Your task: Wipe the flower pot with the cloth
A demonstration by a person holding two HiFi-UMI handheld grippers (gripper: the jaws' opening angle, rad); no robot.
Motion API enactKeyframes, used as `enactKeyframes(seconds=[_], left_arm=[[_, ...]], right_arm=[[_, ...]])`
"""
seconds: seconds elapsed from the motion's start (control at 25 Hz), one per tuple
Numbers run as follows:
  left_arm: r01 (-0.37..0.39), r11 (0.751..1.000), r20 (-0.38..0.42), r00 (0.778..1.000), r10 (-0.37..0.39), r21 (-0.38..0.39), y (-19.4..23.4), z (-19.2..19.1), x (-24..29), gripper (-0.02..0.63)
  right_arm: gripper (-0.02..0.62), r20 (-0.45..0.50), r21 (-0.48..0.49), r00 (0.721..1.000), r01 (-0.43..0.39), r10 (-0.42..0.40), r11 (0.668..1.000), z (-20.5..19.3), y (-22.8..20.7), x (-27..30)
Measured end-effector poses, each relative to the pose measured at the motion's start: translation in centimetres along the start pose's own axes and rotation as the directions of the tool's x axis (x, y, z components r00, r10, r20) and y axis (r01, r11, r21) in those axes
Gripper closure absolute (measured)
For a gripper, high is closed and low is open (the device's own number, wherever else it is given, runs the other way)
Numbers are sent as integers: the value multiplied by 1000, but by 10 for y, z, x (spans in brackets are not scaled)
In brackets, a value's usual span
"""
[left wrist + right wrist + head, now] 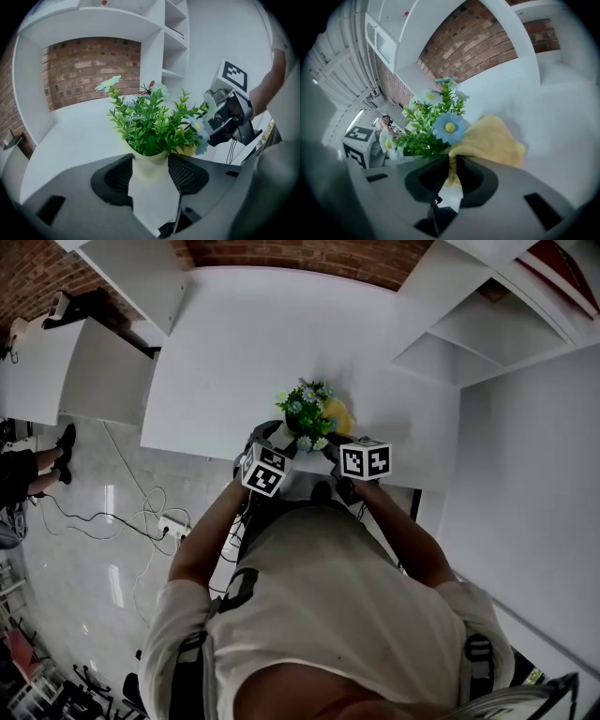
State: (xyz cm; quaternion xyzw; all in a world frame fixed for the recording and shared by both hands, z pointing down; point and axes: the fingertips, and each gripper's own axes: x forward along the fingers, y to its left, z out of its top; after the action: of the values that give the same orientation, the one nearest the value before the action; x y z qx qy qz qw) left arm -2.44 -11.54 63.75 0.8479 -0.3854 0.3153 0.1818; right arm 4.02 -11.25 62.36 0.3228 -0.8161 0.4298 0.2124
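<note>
A cream flower pot [150, 163] with green leaves and blue flowers [307, 412] stands near the front edge of the white table [281, 343]. My left gripper [150, 172] has its pads against both sides of the pot, gripping it. My right gripper [451, 171] is shut on a yellow cloth [494, 140], which bunches up beside the plant [426, 129] and touches the pot's right side [339, 415]. In the head view both grippers, left [274, 440] and right [330, 440], meet at the pot. The pot's base is hidden behind the jaws.
White shelving [487, 334] stands at the table's right, a brick wall behind. A second white desk [66, 371] is at the left. Cables and a power strip [173, 526] lie on the floor. A seated person's legs [28, 474] show at far left.
</note>
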Motion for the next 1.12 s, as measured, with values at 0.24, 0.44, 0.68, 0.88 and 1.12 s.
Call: enactKeyframes(seconds=[0.24, 0.44, 0.68, 0.88, 1.12], left_arm=[[-21, 991, 7, 1000, 22, -133, -5, 1, -2, 354], [28, 980, 24, 999, -24, -195, -9, 8, -12, 354], [159, 967, 30, 987, -156, -199, -27, 2, -12, 361], [108, 992, 31, 994, -106, -69, -4, 6, -19, 377], [174, 975, -71, 984, -165, 141, 0, -8, -2, 324]], right_arm=[[534, -47, 4, 999, -18, 18, 1000, -22, 13, 7], [534, -57, 19, 998, -25, 26, 1000, -30, 17, 9], [534, -10, 28, 999, 40, -40, 999, -16, -1, -1], [535, 46, 35, 996, 71, -73, 997, 4, -13, -7], [535, 33, 29, 998, 61, -62, 998, -1, -6, -6]])
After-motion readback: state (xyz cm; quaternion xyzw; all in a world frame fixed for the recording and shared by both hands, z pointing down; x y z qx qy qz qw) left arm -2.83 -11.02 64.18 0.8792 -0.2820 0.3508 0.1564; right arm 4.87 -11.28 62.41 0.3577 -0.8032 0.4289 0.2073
